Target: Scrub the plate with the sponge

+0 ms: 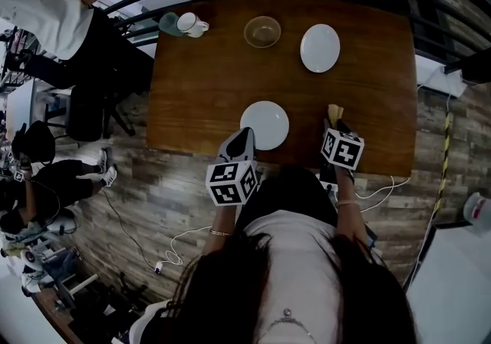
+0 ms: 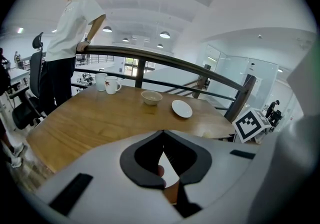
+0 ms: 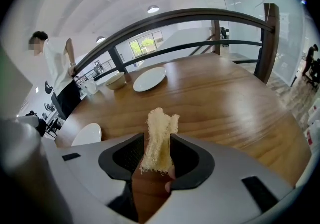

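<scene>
- Sponge: pale yellow fibrous sponge point(image 3: 159, 135) stands upright on the brown wooden desk point(image 1: 199, 81), at the near edge on the right, between the jaws of the right hand-held gripper point(image 1: 335, 126).
- Right hand-held gripper: jaws spread wide. The sponge fills most of the gap but doesn't look squeezed. Gripper is angled down at the desk.
- Round white plate point(image 1: 265, 124): flat on the desk at the near edge, centre. It sits left of the sponge and apart from it.
- Left hand-held gripper point(image 2: 162, 135): jaws fully together, nothing between them. Tips are just beside the near-left rim of that plate; can't tell if they touch it.
- Second round white plate point(image 1: 320, 47): far right of the desk, well apart from the first.
- Tan round bowl point(image 1: 262, 31): far centre, just left of the second plate.
- White mug point(image 1: 192, 24) and pale green cup point(image 1: 169, 23): far-left corner, side by side.
- Person in a white top point(image 2: 70, 28): stands beyond the far-left side of the desk, hand on the dark curved railing point(image 2: 165, 63).
</scene>
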Available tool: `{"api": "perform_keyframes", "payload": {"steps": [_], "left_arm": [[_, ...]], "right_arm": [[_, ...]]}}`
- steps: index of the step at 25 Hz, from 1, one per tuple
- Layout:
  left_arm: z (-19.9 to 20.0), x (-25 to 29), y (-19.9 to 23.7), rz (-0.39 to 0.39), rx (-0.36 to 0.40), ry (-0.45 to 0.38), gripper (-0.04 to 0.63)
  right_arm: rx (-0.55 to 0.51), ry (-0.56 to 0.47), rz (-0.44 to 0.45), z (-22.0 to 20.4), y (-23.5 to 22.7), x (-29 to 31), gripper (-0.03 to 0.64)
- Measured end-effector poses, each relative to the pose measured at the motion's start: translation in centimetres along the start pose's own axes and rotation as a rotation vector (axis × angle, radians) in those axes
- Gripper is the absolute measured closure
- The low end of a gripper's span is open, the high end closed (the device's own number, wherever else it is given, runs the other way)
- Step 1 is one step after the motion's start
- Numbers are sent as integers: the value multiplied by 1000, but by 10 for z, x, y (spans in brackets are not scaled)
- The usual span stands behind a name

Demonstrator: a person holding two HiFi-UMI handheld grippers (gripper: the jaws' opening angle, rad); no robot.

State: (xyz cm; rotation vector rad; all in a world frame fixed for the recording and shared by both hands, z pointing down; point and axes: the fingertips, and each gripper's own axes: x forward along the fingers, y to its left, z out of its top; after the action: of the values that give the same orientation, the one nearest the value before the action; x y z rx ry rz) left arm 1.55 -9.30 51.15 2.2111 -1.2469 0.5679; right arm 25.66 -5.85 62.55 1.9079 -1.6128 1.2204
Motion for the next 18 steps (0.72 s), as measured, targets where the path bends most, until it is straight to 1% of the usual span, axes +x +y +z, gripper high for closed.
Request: {"api": "perform_keyframes", "payload": {"steps": [6,8,10,18], "left_arm": [[-2,1,3,5,-6,4,584],[-1,0,4,7,-10,2,585],[-1,0,4,7,-11,-2,585],[-3,-8,8,24,-40,-25,584]], "right_arm": [[30,24,-41,-8,-13,6,447],[31,20,-47,-8,-15,7,479],[35,22,-56,-9,-17,6,492],[48,39,-27,-10,-18,5,526]]}}
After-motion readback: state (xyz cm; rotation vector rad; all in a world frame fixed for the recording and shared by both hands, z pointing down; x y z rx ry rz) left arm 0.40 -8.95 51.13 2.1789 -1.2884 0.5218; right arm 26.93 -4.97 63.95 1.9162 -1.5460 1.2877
